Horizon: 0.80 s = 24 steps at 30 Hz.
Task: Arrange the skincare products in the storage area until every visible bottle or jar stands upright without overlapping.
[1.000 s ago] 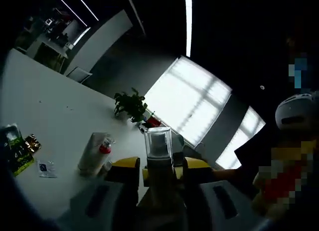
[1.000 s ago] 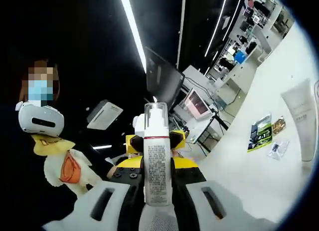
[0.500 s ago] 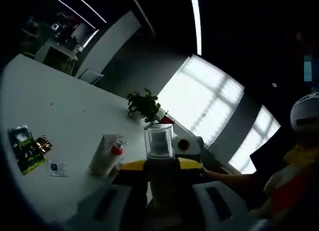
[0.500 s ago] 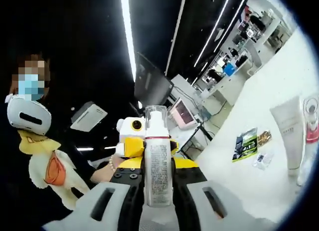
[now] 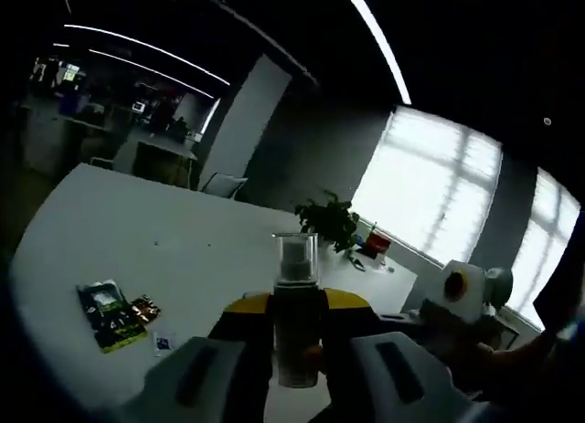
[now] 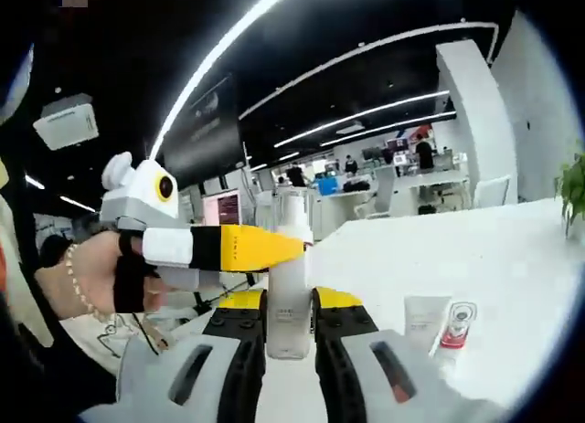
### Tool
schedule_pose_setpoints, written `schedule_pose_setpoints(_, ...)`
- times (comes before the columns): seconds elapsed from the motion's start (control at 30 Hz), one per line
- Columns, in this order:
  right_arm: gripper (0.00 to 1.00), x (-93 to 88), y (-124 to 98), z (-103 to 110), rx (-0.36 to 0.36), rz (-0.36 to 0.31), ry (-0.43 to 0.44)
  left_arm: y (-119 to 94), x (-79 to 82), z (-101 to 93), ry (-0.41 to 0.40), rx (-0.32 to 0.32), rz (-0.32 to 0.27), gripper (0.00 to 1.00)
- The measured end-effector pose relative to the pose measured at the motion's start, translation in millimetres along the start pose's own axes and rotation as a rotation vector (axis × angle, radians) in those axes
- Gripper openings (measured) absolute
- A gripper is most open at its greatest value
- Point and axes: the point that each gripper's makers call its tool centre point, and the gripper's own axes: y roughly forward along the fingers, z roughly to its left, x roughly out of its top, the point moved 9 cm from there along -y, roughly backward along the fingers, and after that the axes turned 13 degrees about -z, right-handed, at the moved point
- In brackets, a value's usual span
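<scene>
Both grippers are clamped on one clear-capped spray bottle, the right gripper low on its body, the left gripper also low, holding it upright above the white table, so best lower it level, clear of the tube.

Both hands level out and the bottle passes across, so the left gripper now reaches over it in the right gripper view, fingers closed on its neck.
</scene>
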Motion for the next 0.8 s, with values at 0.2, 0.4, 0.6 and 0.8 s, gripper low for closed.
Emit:
schedule_pose_setpoints(0.2, 0.21, 5.0, -2.1, 4.1, -0.065, -0.039, -0.003, -3.8, 0.0, -14.8, 0.045, 0.027, -0.048, 0.14)
schedule_pose_setpoints(0.4, 0.2, 6.6, -7.8, 6.6, -0.089, -0.064, 0.009, -9.6, 0.2, -24.5, 0.09, 0.024, -0.066, 0.14)
schedule_pose_setpoints(0.6, 0.19, 2.9, -14.7, 5.7, -0.033, -0.065, 0.093, -15.9, -0.7, -23.5, 0.088, -0.045, -0.04, 0.14)
schedule_pose_setpoints(0.8, 0.18, 1.2, -21.6, 12.4, 0.118, -0.107, 0.299, -25.7, 1.8, -15.5, 0.021, -0.215, 0.017, 0.17)
